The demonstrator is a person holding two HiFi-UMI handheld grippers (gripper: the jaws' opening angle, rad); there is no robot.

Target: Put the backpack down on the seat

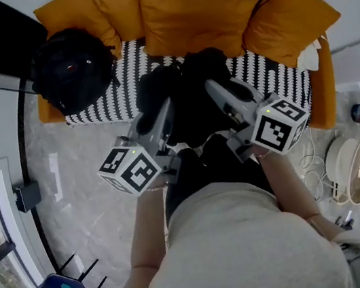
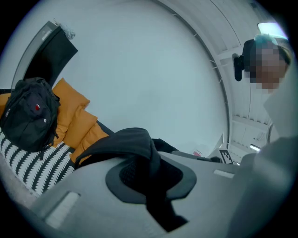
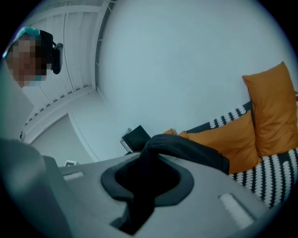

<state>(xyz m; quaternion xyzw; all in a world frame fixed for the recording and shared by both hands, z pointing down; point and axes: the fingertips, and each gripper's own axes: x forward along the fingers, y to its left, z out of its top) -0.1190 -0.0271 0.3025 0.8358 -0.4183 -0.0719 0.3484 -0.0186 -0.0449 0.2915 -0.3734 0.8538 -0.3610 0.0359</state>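
Left gripper (image 1: 164, 111) jaws were clamped on one black strap (image 2: 139, 144); right gripper (image 1: 218, 92) jaws were clamped on the other strap (image 3: 186, 148); the held backpack (image 1: 190, 103) was between them, at the striped sofa seat (image 1: 122, 88) front; a second backpack (image 1: 74, 69) occupied the seat's left end

A black backpack (image 1: 74, 69) fills the left end of the striped seat (image 1: 271, 75), orange cushions (image 1: 192, 17) line the seat's back edge, and the carried backpack (image 1: 192, 96) hangs over its middle. The seat's right part lies bare; the grey floor (image 1: 86, 198) before its front edge is open.
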